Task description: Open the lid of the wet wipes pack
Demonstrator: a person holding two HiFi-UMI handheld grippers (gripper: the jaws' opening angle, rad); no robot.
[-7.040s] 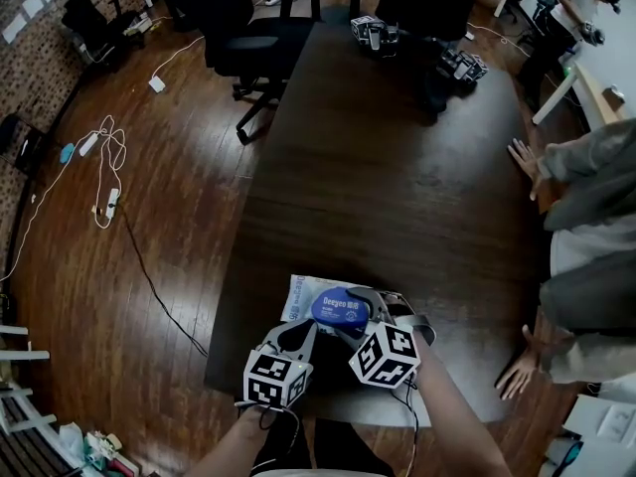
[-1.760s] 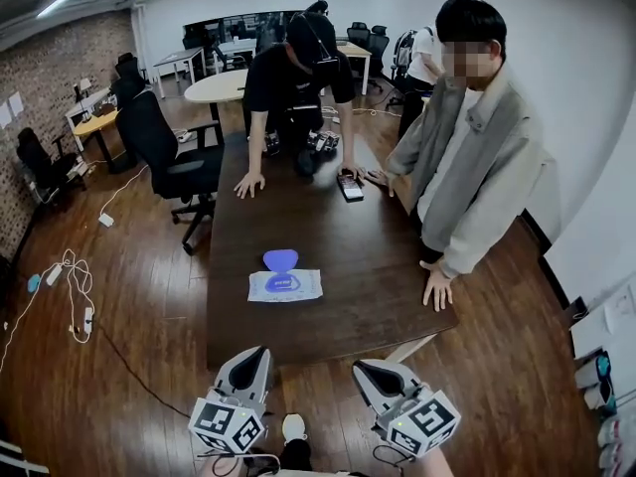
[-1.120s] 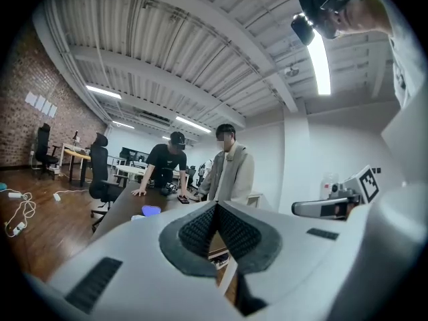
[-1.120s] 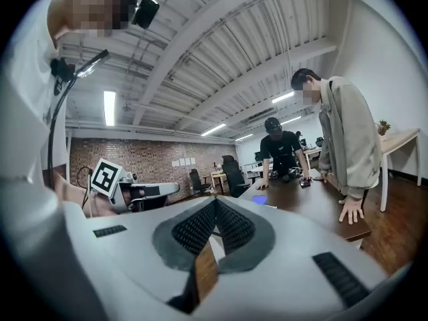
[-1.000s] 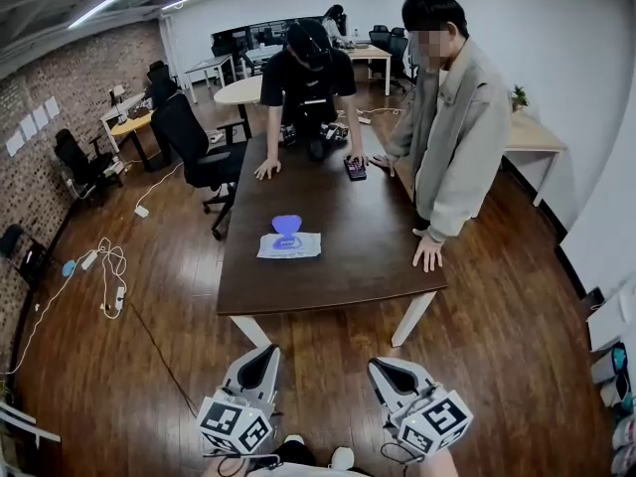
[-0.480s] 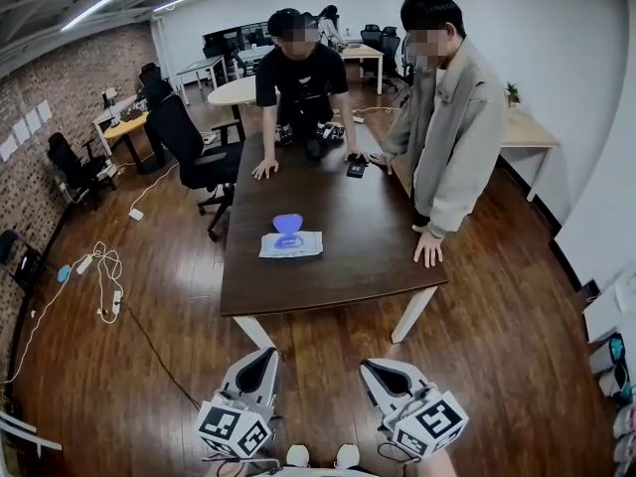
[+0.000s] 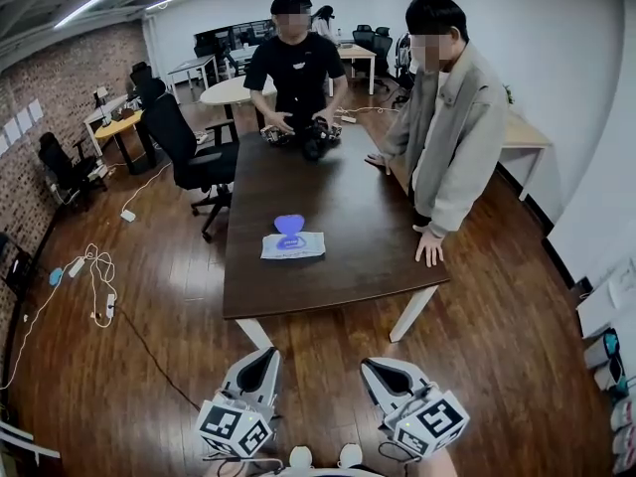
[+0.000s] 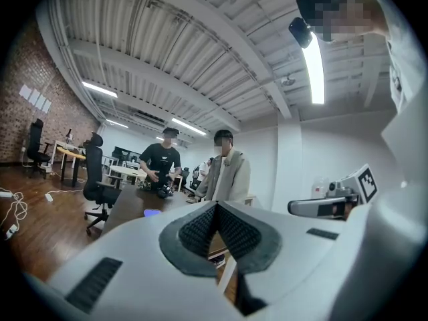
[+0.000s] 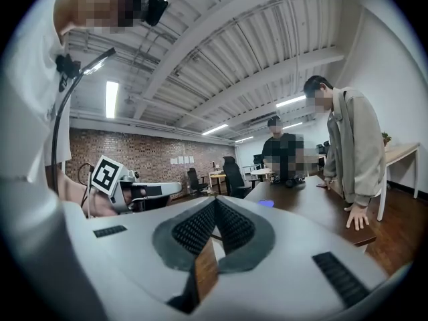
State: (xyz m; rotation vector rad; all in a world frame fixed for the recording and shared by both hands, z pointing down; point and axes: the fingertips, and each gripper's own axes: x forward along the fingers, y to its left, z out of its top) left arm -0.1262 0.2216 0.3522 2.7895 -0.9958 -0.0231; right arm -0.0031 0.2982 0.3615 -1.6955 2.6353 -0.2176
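Observation:
The wet wipes pack point(image 7: 292, 245) lies flat on the dark table point(image 7: 338, 276), far ahead of me. Its blue lid point(image 7: 289, 225) stands flipped open at the pack's far side. My left gripper point(image 7: 260, 358) and right gripper point(image 7: 376, 368) hang side by side low in the head view, well short of the table's near edge. Both are shut with nothing between the pads. In the left gripper view the left gripper point(image 8: 215, 206) points level at the table, and the pack point(image 8: 152, 212) is a small blue spot. The right gripper point(image 9: 215, 201) also points that way, with the pack point(image 9: 267, 203) in the distance.
A person in black point(image 7: 296, 68) stands at the table's far end over some devices point(image 7: 313, 137). A person in a beige jacket point(image 7: 452, 117) stands at the right side, one hand point(image 7: 429, 249) on the table. An office chair point(image 7: 194, 157) and floor cables point(image 7: 94, 276) are at left.
Both grippers have left the pack, whose lid now stands open, and are well back from the table. In the last second the person in black has straightened up.

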